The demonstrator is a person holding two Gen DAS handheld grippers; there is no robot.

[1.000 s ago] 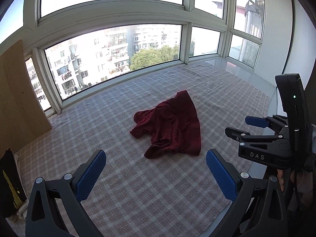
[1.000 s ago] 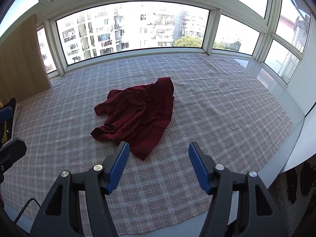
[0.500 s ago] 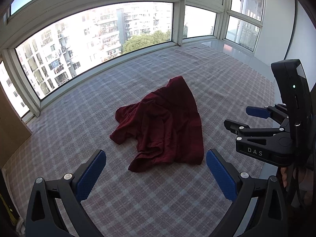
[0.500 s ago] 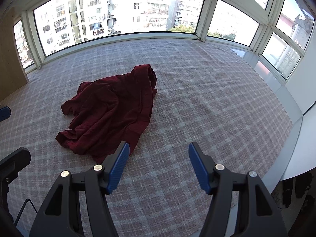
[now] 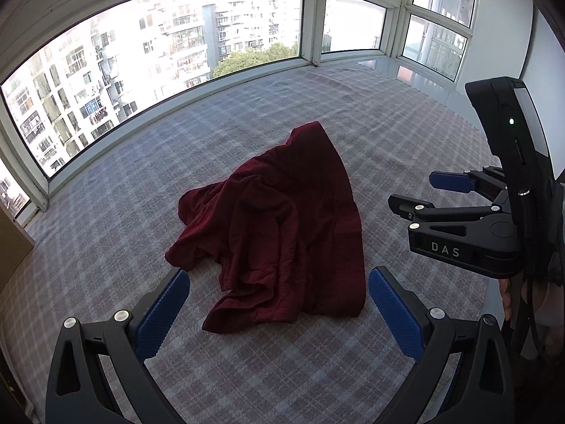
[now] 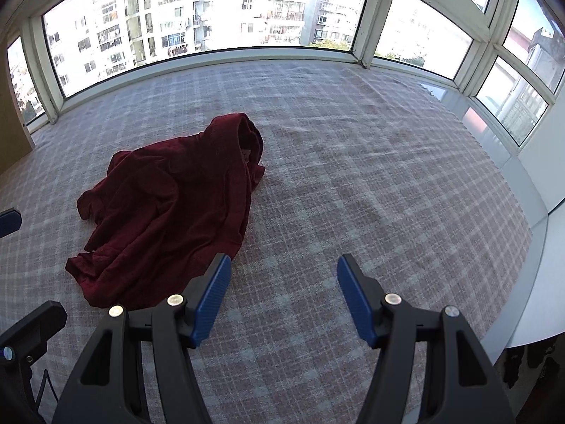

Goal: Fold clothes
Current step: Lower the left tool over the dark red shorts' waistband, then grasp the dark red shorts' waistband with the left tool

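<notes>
A crumpled dark red garment (image 5: pixel 282 226) lies in a heap on the plaid-covered surface (image 5: pixel 388 134). In the right wrist view the garment (image 6: pixel 169 208) lies left of centre. My left gripper (image 5: pixel 279 307) is open and empty, its blue pads just short of the garment's near edge. My right gripper (image 6: pixel 284 296) is open and empty, to the right of the garment's near corner. The right gripper also shows from the side in the left wrist view (image 5: pixel 423 194), at the garment's right.
Large windows (image 5: pixel 159 60) ring the far and right sides of the surface. A white sill (image 6: pixel 529 183) runs along the right edge. A wooden panel (image 5: pixel 10 247) stands at the far left. The left gripper's fingertip (image 6: pixel 9 221) shows at the left border of the right wrist view.
Both grippers have moved forward and lower toward the garment, which now fills more of each view. Both stay open. The garment has not moved.
</notes>
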